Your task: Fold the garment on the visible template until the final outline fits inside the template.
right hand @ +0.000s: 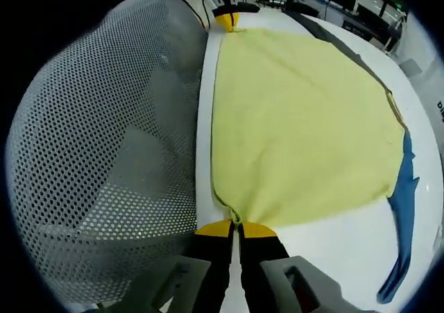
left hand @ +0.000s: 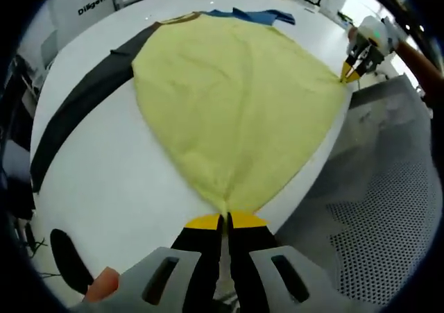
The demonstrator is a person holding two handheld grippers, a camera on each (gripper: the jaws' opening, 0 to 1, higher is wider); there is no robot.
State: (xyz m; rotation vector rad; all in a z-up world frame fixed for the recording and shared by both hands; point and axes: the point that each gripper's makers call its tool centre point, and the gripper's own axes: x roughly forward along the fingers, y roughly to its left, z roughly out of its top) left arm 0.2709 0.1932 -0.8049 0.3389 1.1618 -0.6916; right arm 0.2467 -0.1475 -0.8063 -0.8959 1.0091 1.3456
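Plainly, the soft yellow garment lies spread on the smooth white table. The left gripper and right gripper each pinch a hem corner. Perforated grey mesh, perhaps a chair, stands alongside.

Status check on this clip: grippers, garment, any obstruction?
Left hand-held gripper shut on yellow garment corner. Right hand-held gripper shut on the other near corner. Garment spread flat on white table. Nothing on top of it.
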